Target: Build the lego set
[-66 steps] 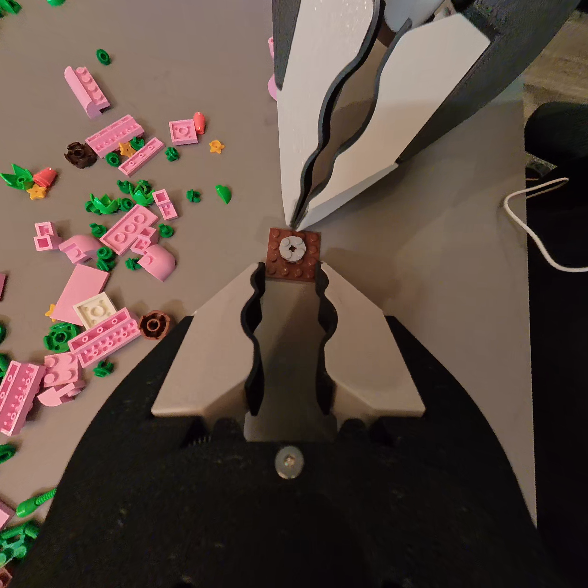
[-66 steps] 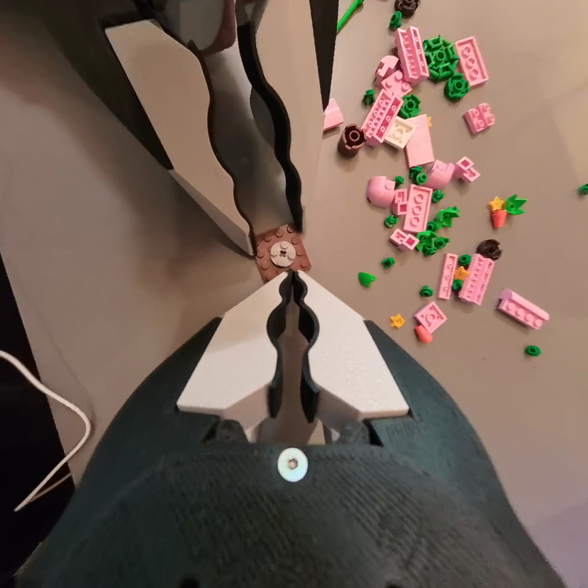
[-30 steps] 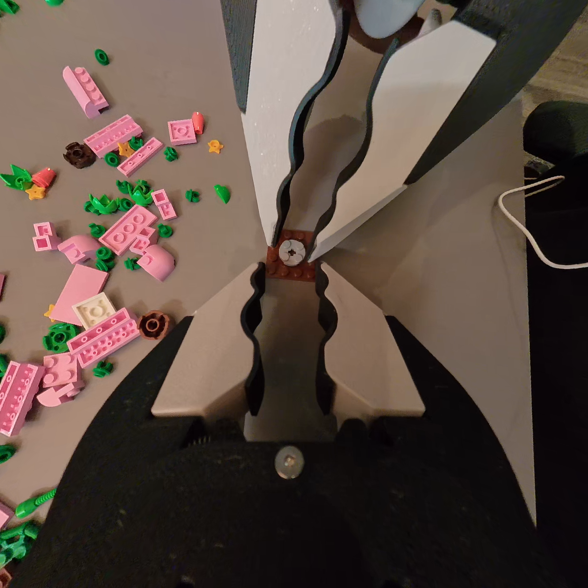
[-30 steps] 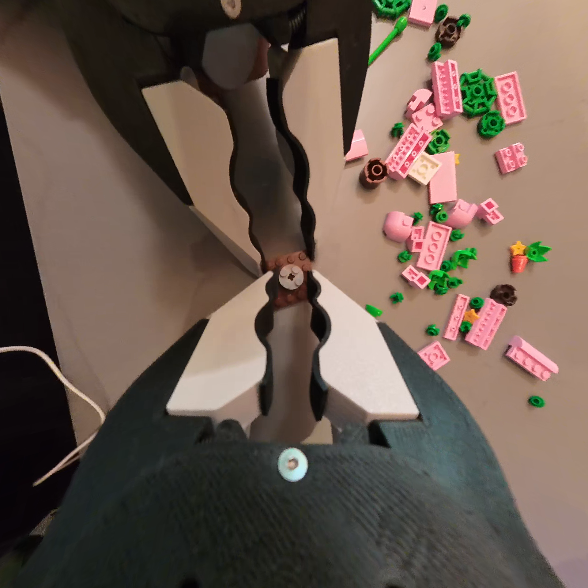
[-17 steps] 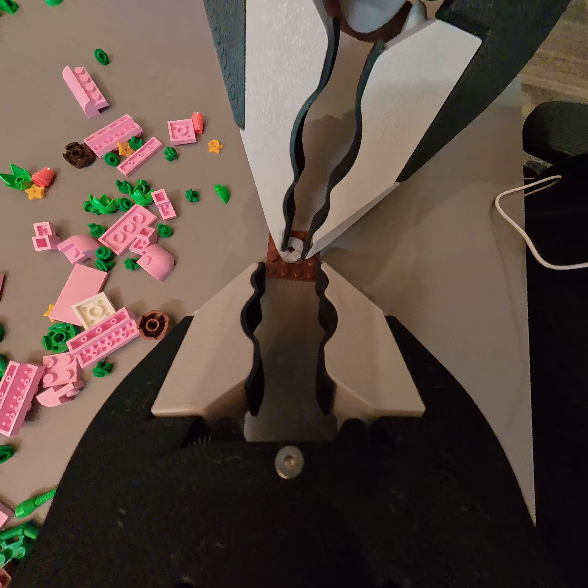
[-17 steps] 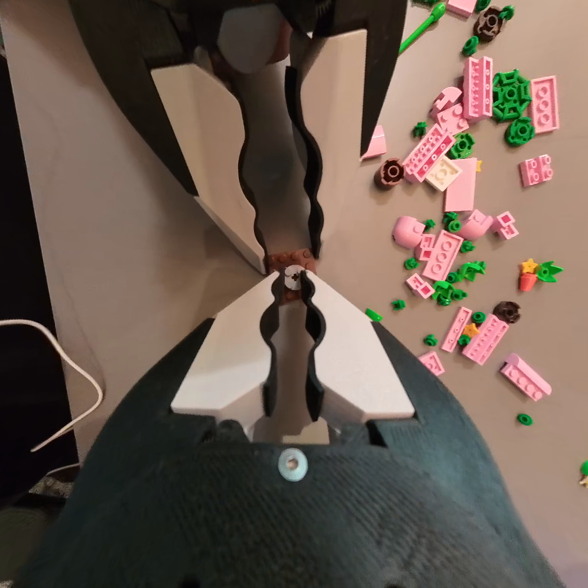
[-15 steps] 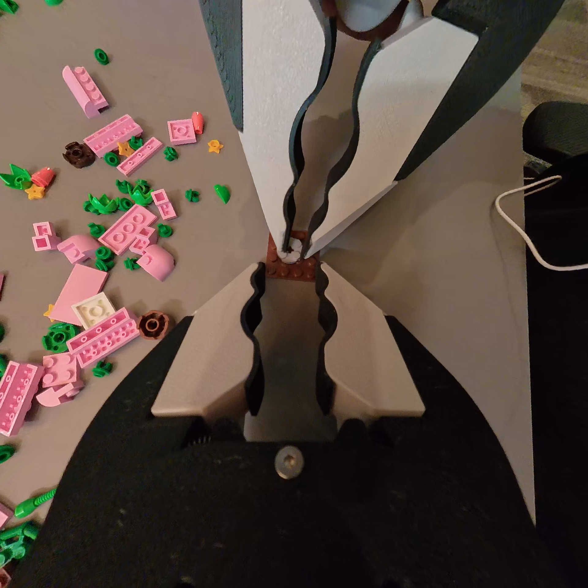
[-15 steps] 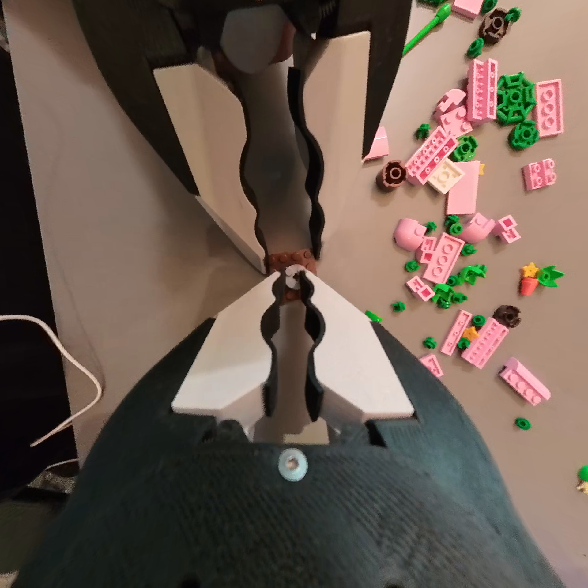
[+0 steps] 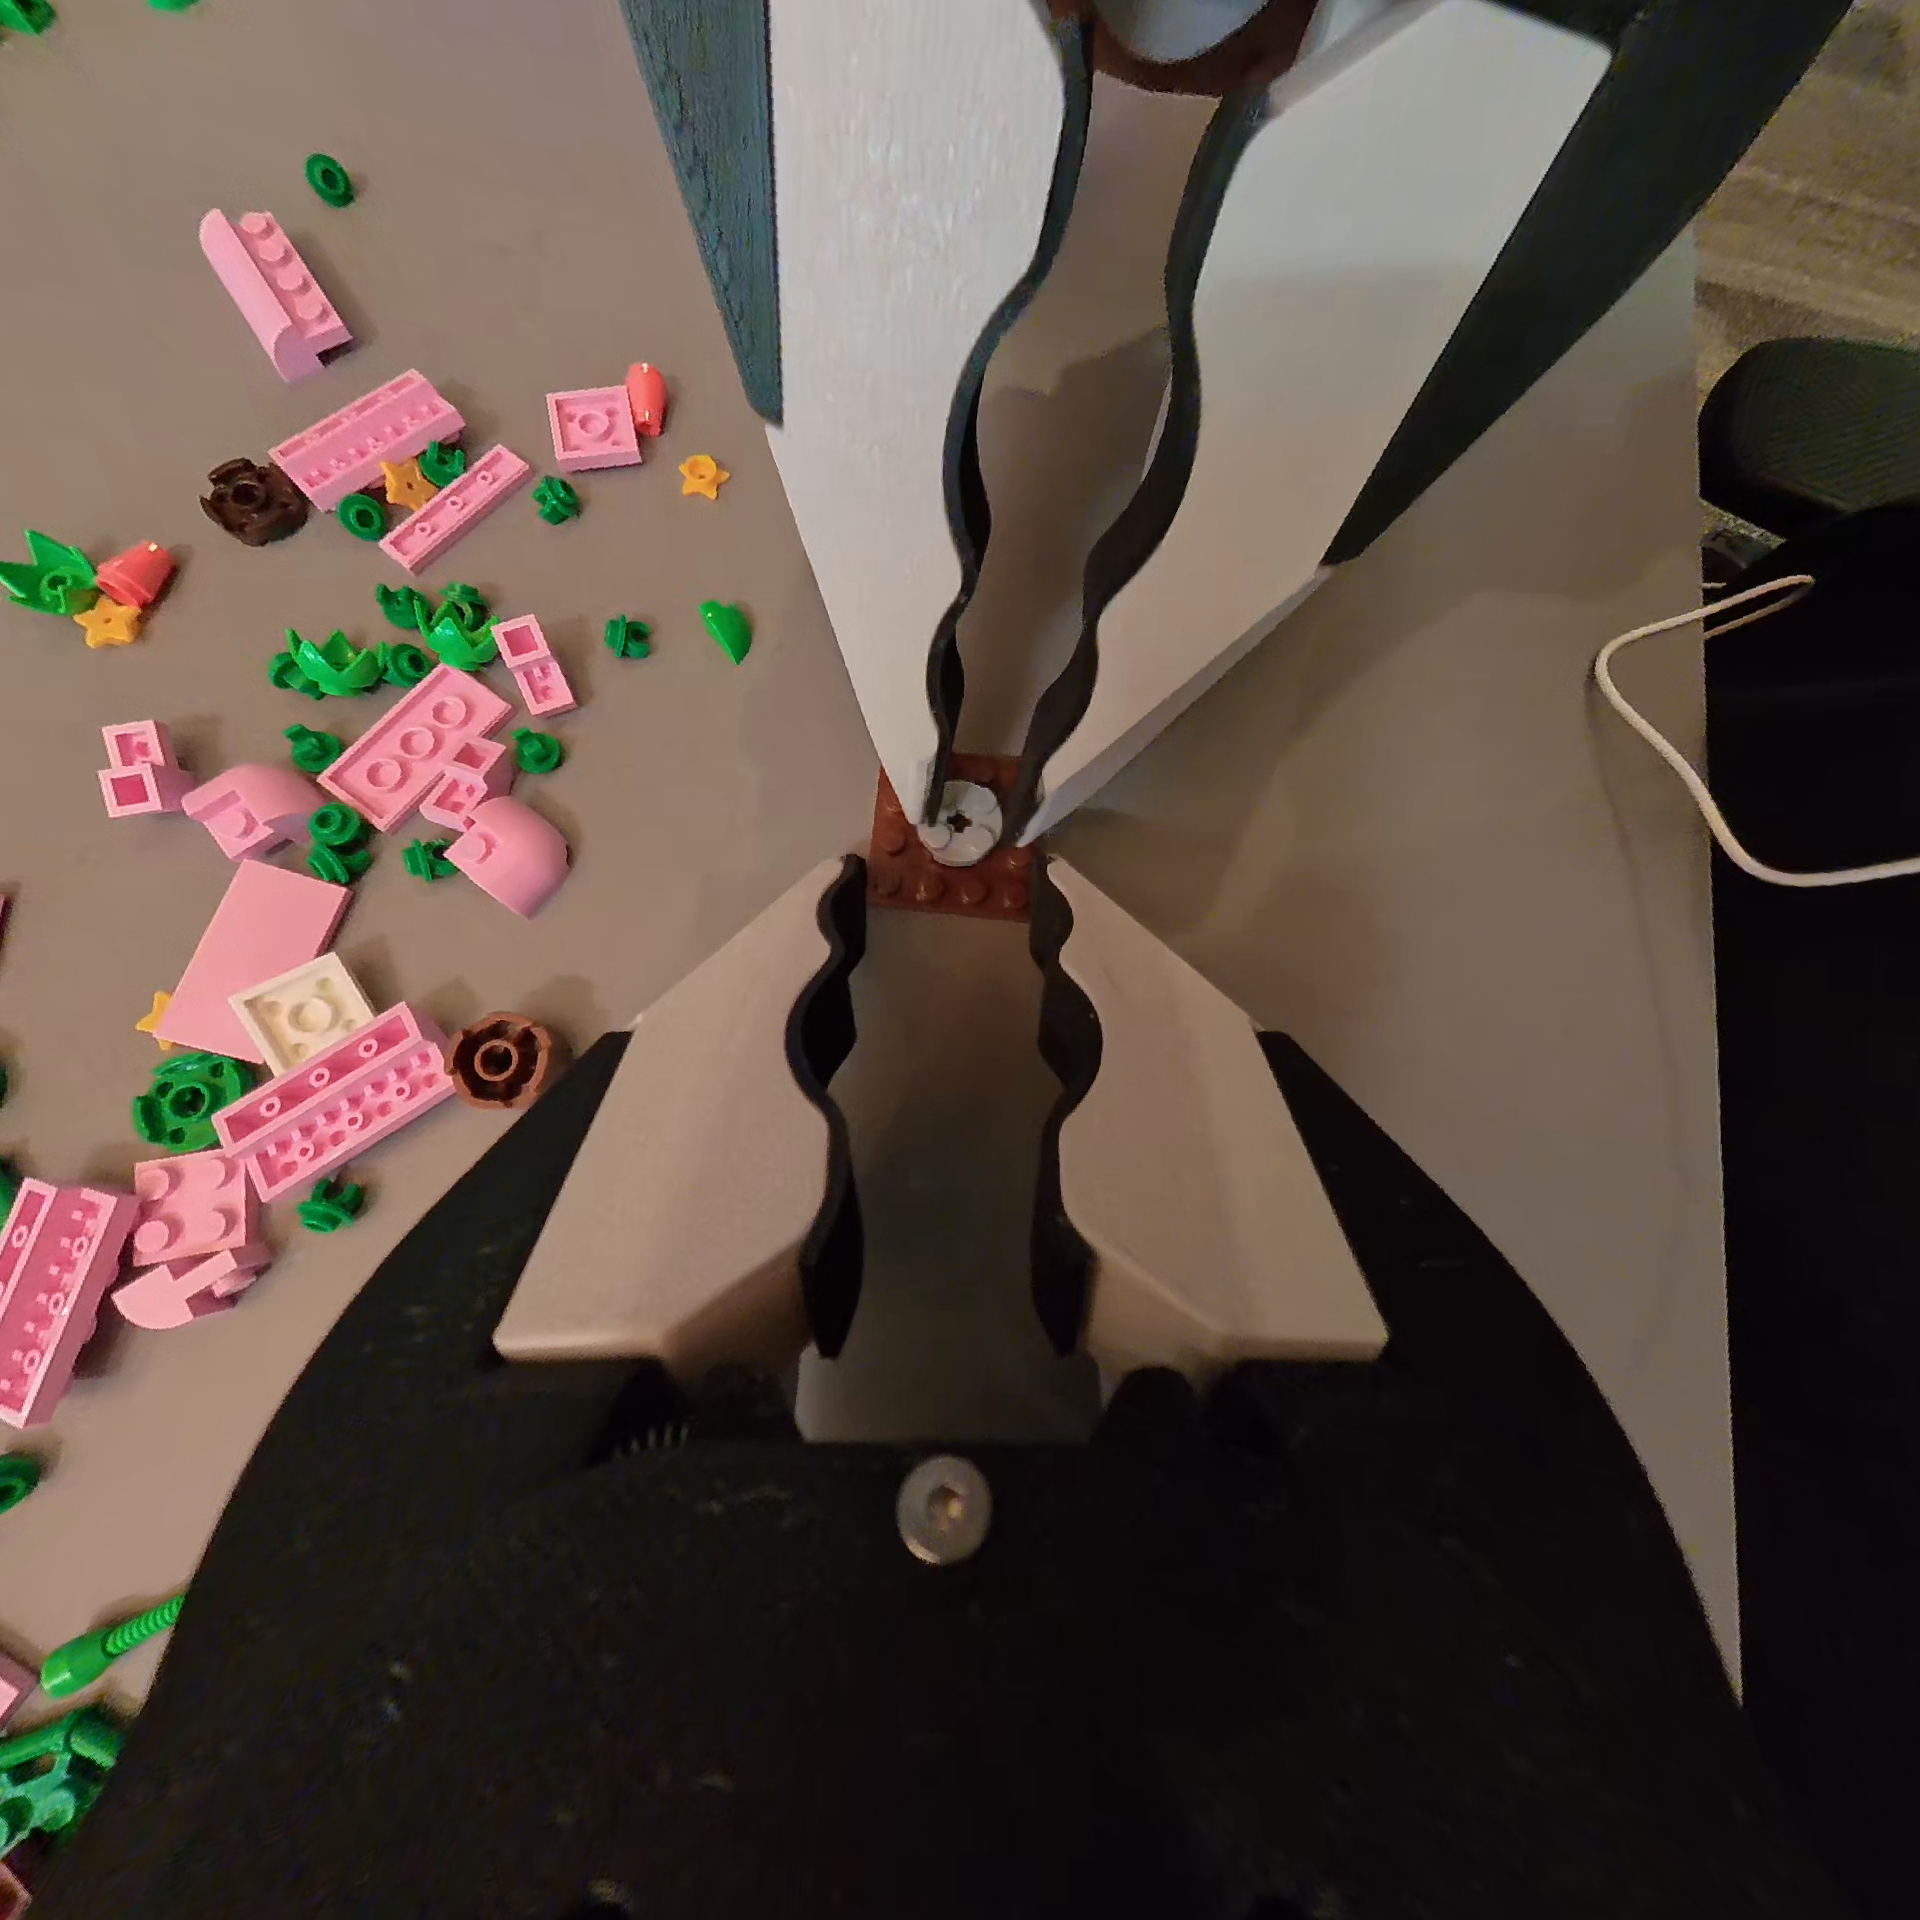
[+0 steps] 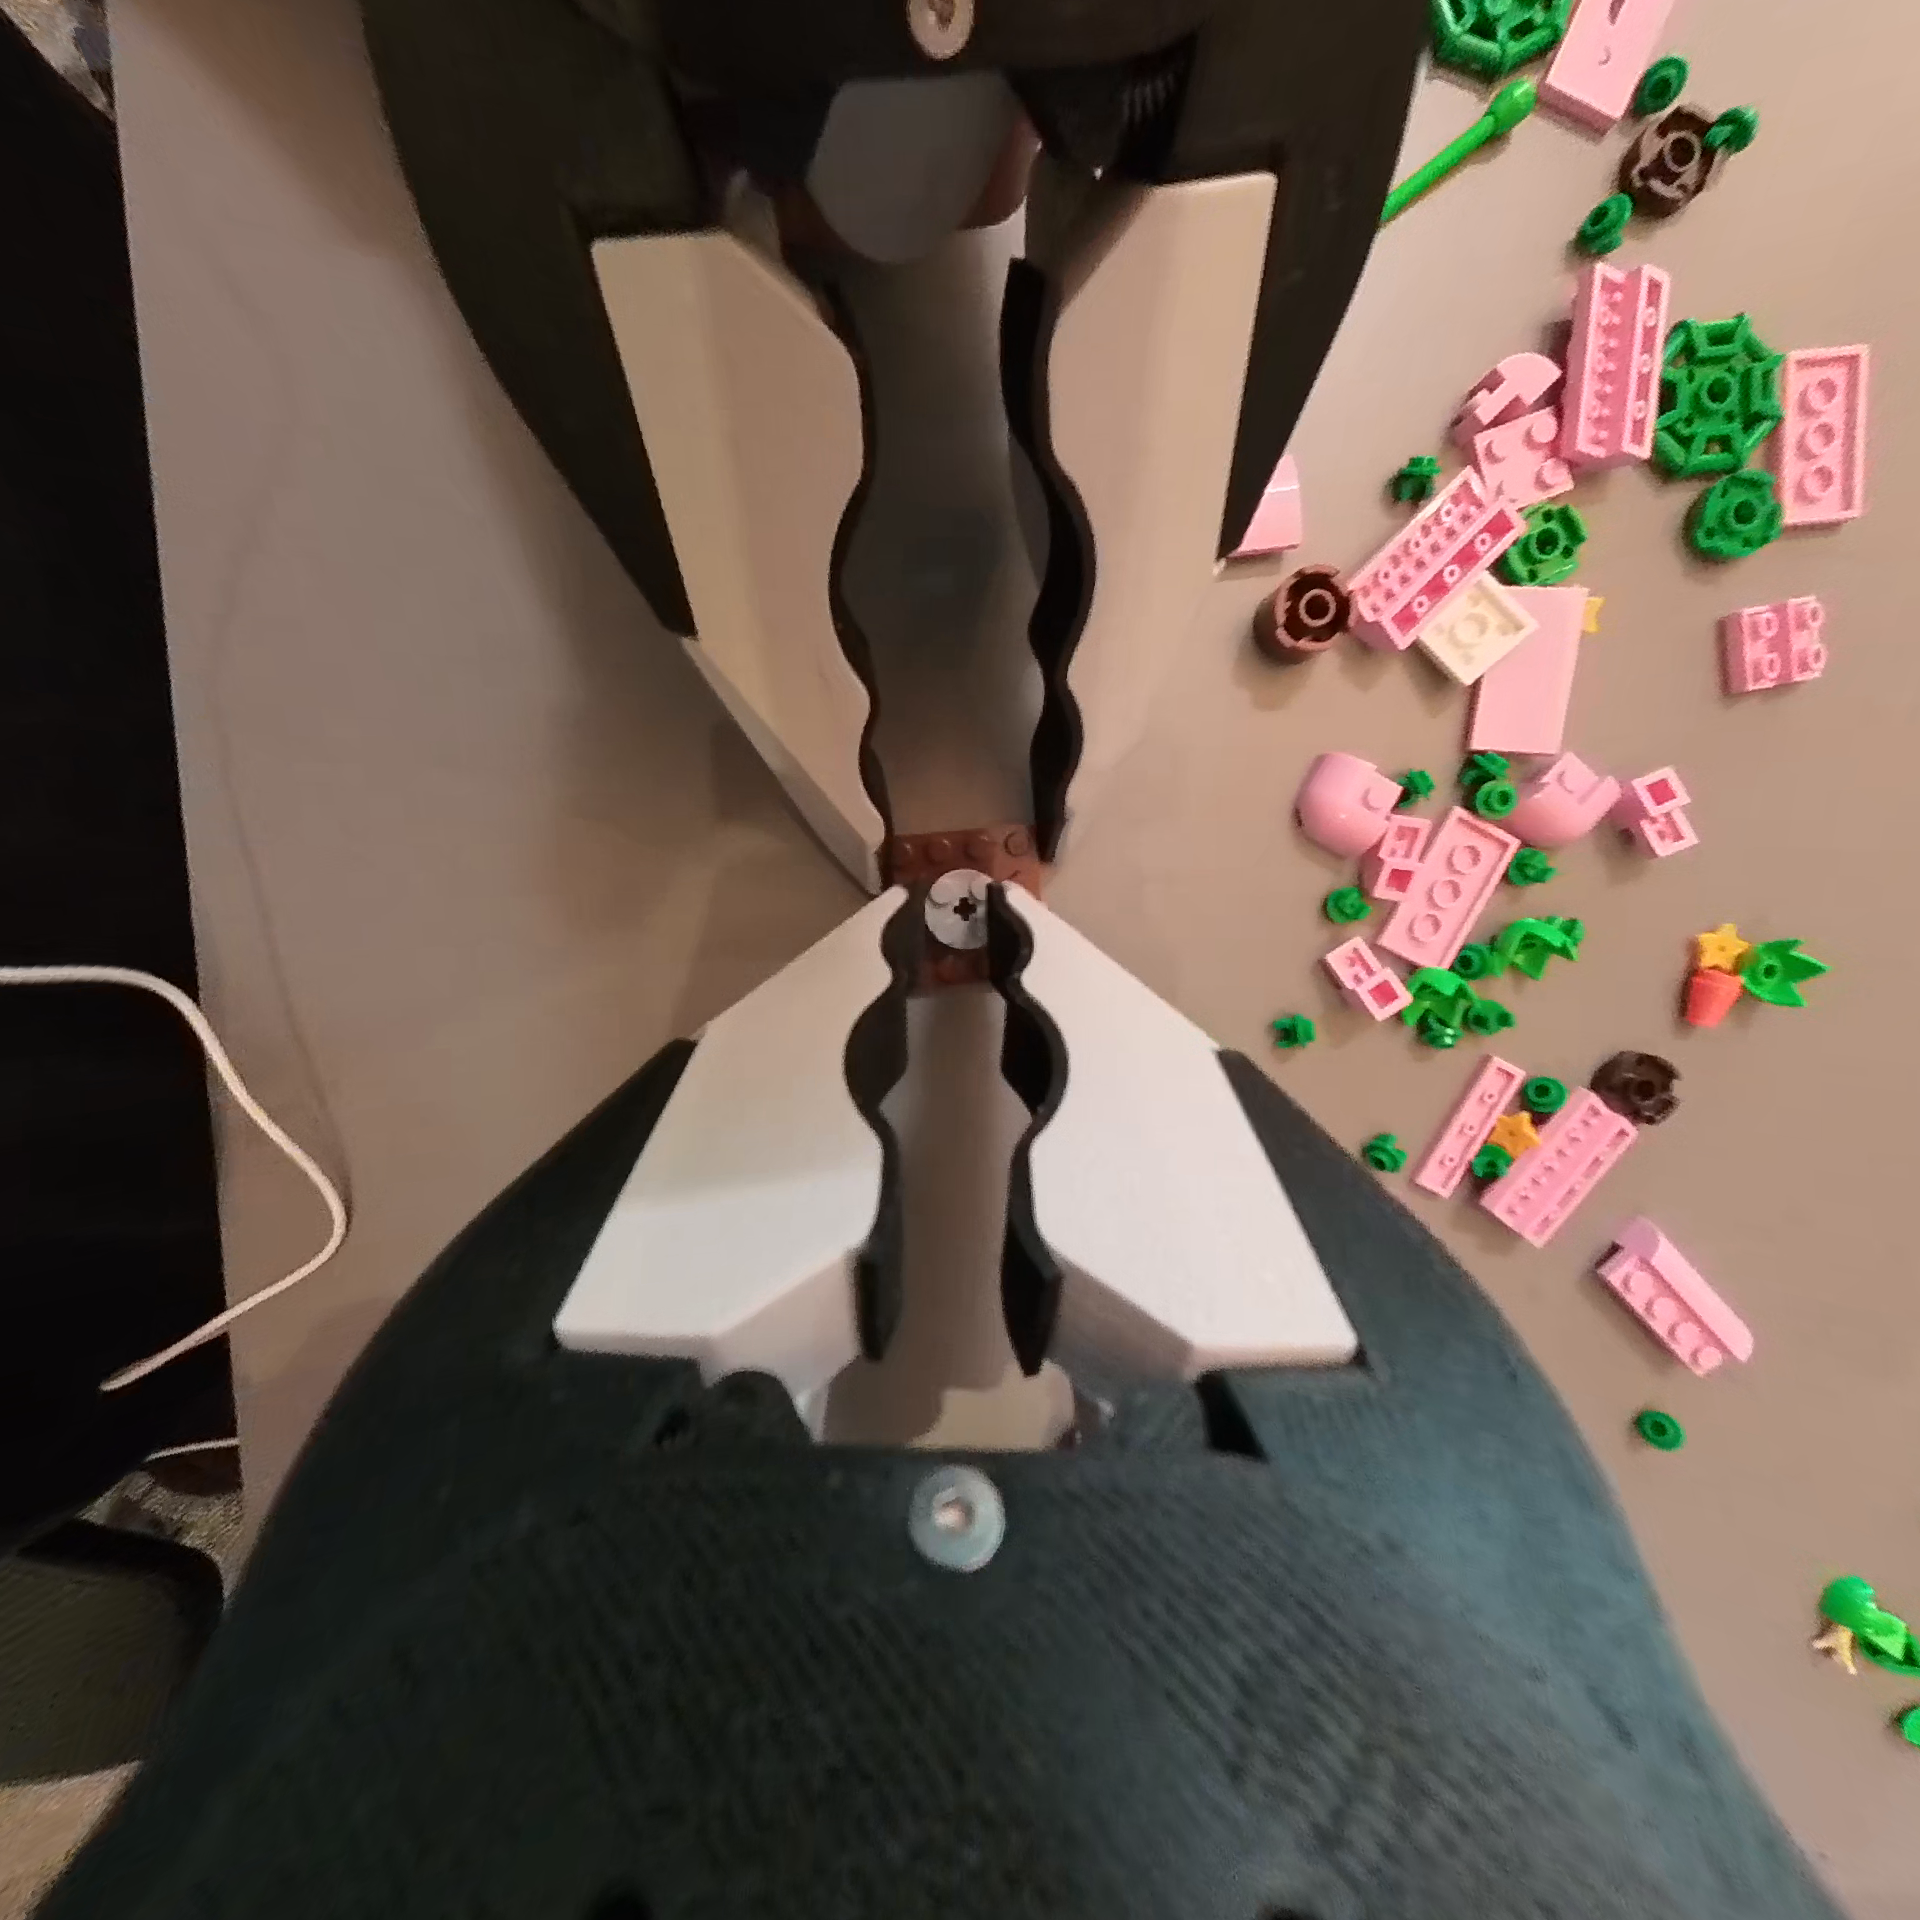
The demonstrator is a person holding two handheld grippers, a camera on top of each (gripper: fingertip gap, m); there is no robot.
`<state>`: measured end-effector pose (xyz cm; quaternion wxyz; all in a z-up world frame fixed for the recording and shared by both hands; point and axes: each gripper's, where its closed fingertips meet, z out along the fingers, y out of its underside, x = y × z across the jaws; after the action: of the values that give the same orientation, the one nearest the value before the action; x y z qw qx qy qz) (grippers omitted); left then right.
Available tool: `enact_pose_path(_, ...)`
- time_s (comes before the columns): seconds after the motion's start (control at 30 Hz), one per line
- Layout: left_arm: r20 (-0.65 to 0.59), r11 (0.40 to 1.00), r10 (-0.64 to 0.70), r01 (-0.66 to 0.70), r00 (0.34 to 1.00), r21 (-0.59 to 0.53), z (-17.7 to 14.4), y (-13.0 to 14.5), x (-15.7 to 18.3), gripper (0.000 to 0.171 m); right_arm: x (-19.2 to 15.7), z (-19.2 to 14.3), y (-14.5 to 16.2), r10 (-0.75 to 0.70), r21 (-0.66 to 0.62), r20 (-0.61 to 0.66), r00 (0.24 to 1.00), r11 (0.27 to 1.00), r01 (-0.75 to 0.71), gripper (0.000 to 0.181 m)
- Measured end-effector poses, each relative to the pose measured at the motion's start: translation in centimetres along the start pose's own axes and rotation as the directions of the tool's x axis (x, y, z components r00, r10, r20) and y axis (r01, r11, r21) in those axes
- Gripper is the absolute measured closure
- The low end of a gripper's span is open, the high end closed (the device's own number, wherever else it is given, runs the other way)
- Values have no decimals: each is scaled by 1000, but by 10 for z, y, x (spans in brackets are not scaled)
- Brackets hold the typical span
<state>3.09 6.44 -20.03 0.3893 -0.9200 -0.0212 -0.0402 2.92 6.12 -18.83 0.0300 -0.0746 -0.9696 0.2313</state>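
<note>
A small brown square plate (image 9: 951, 891) lies on the grey table with a grey round piece (image 9: 964, 826) on its middle. My left gripper (image 9: 948, 878) is shut on the brown plate, one fingertip on each side edge. My right gripper (image 9: 982, 821) comes in from the far side, and its tips are closed around the grey round piece. In the right wrist view, the right gripper (image 10: 951, 912) pinches the round piece (image 10: 961, 912). There the left gripper (image 10: 961, 831) holds the plate (image 10: 961, 847) from the opposite side.
Several loose pink, green, white and dark brown pieces (image 9: 416, 748) lie scattered left of the left gripper, shown at the right in the right wrist view (image 10: 1455, 883). A white cable (image 9: 1662, 790) hangs over the table's other edge, beside a black chair (image 9: 1818, 436).
The right gripper was shut beside the plate, then opened, moved over the plate and closed around the grey round piece. The left gripper and the plate have stayed put.
</note>
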Motion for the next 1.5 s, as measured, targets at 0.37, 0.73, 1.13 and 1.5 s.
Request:
enact_pose_path(0.37, -3, 1000, -3, 3, 1000, 0, 0, 0, 0, 139, 1, 2, 4, -19, -40, 1, 1000, 999, 19, 170)
enact_pose_path(0.73, -2, 1000, -1, 1, 1000, 0, 0, 0, 0, 139, 1, 3, 5, -22, -61, 23, 999, 998, 24, 170)
enact_pose_path(1.13, -1, 1000, -1, 1, 1000, 0, 0, 0, 0, 139, 1, 4, 6, 18, -42, 106, 994, 999, -13, 170)
enact_pose_path(1.5, 2, 1000, -2, 2, 1000, 0, 0, 0, 0, 140, 0, 7, 6, 2, -75, 144, 990, 997, 9, 170)
